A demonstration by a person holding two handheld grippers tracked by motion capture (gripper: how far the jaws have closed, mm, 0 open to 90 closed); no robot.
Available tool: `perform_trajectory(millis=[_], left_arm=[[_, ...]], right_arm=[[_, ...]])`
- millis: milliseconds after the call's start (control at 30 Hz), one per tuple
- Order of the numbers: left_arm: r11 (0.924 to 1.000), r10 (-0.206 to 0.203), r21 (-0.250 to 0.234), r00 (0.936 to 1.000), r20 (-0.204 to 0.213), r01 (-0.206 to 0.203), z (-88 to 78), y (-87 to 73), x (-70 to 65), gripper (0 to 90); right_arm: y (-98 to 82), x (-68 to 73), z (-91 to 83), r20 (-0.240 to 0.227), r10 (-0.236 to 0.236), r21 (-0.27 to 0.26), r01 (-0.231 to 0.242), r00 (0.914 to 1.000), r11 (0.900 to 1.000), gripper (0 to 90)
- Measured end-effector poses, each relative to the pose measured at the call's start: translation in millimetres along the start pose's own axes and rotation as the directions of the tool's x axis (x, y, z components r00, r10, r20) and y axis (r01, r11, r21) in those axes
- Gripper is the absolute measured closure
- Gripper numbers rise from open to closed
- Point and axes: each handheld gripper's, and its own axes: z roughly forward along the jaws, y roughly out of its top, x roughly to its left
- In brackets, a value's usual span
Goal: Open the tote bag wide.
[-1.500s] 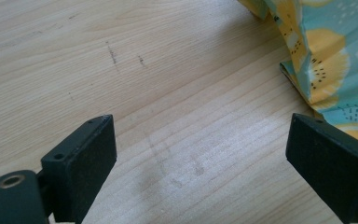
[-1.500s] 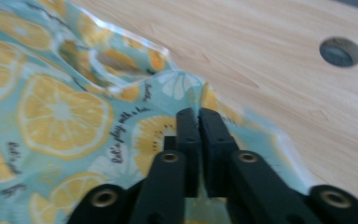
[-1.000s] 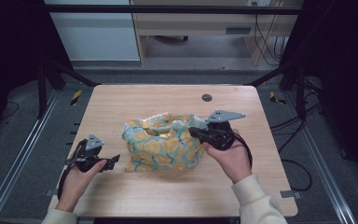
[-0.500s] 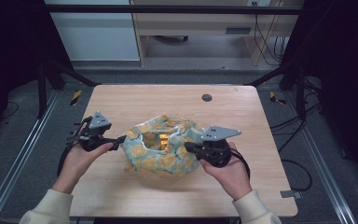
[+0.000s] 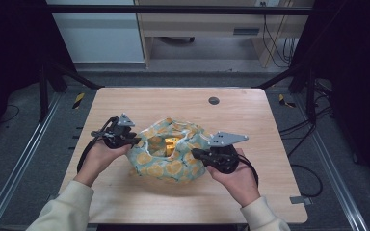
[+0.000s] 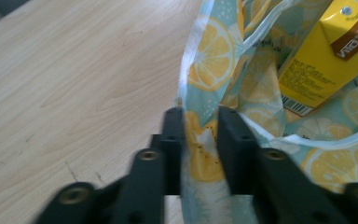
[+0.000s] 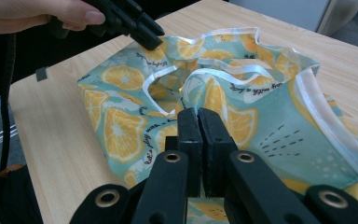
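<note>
Left claw (image 6: 200,126) pinches the rim of the soft blue-green cloth bag with orange slices printed on it (image 5: 171,166), its jaws close together with cloth between them. Right claw (image 7: 199,126) has its jaws almost touching and seems to bite the bag's other side. Each one pulls its own way, probably to keep the mouth wide open. The bag sits near the middle of the light wooden tabletop (image 5: 250,110), a bit toward the near edge. Inside it stands a yellow drink carton (image 6: 326,56), easy to see through the open mouth.
</note>
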Motion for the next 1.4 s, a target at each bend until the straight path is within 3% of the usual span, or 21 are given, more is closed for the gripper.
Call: perform_trajectory(millis=[33, 133, 267, 400, 533, 667, 767, 867, 1033, 1167, 1400], left_arm=[[1.0000, 0.006, -0.006, 1.0000, -0.002, -0.006, -1.1, 0.1, -0.8, 82.6], [0.9996, 0.029, -0.001, 0.9996, -0.001, -0.029, -4.8, -0.3, -2.3, 89.2], [0.9989, 0.037, -0.028, 0.9992, -0.012, -0.037, -15.5, 0.1, -5.7, 90.0], [0.9934, 0.045, -0.105, 0.9989, -0.012, -0.046, -36.5, 0.1, -12.9, 90.0], [0.9803, 0.056, -0.189, 0.9984, -0.005, -0.056, -61.1, -3.8, -21.9, 90.0], [0.9609, 0.065, -0.270, 0.9979, 0.003, -0.062, -86.1, -13.5, -34.2, 90.0], [0.9539, 0.066, -0.296, 0.9971, 0.039, -0.051, -95.5, -23.6, -41.6, 90.0], [0.9561, 0.075, -0.289, 0.9943, 0.075, -0.051, -94.2, -36.5, -49.7, 90.0], [0.9711, 0.090, -0.229, 0.9918, 0.091, -0.067, -74.6, -56.2, -57.7, 90.0], [0.9780, 0.088, -0.198, 0.9910, 0.101, -0.067, -63.9, -61.9, -58.3, 90.0], [0.9823, 0.094, -0.171, 0.9912, 0.093, -0.077, -60.0, -62.6, -57.6, 90.0]], right_arm=[[-0.5, -0.7, -0.7, 0.001, 0.000, 0.000, 0.000, 1.0000, 1.000, 88.2], [-2.0, -2.4, -3.0, 0.007, 0.004, -0.002, -0.004, 1.0000, 1.000, 88.2], [-3.6, -4.2, -6.9, 0.017, 0.012, -0.010, -0.012, 0.9998, 1.000, 88.2], [-4.3, -3.4, -15.2, 0.034, 0.016, -0.032, -0.015, 0.9993, 0.999, 88.3], [-7.2, -0.7, -24.3, 0.050, 0.016, -0.044, -0.014, 0.9986, 0.999, 88.2], [-16.4, 7.4, -30.8, 0.072, 0.003, -0.038, 0.000, 0.9974, 0.999, 88.0], [-28.2, 11.0, -32.7, 0.081, 0.006, -0.022, -0.004, 0.9967, 1.000, 87.5], [-41.9, 11.7, -31.1, 0.087, 0.017, -0.001, -0.017, 0.9960, 1.000, 87.5], [-63.2, 10.4, -23.3, 0.080, 0.036, 0.042, -0.039, 0.9962, 0.998, 87.5], [-68.4, 7.7, -19.9, 0.084, 0.044, 0.059, -0.049, 0.9955, 0.997, 85.9], [-52.0, 9.6, -25.4, 0.089, 0.013, 0.053, -0.017, 0.9960, 0.998, 63.4]])
